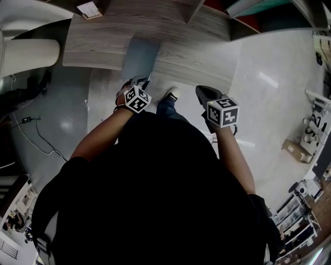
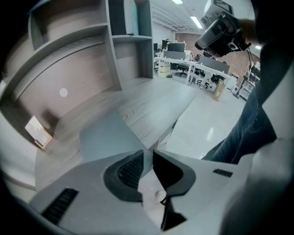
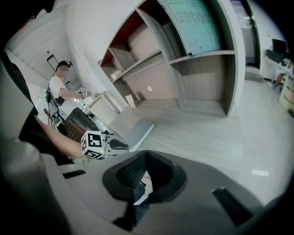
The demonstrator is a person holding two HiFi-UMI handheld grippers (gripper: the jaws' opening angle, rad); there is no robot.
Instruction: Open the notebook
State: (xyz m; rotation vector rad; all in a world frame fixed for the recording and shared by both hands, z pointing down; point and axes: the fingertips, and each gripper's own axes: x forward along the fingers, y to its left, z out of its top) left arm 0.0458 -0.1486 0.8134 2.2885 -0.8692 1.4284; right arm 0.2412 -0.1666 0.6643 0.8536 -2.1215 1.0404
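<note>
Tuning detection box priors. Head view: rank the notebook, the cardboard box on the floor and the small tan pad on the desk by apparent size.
1. notebook, clearly largest.
2-3. cardboard box and small tan pad: nearly alike. The box lies on the floor, farther from the camera, so I won't rank them.

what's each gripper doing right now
left gripper: closed on the near edge of the notebook
right gripper: closed, holding nothing

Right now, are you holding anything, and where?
The left gripper pinches the notebook by its near corner; the right gripper holds nothing.
</note>
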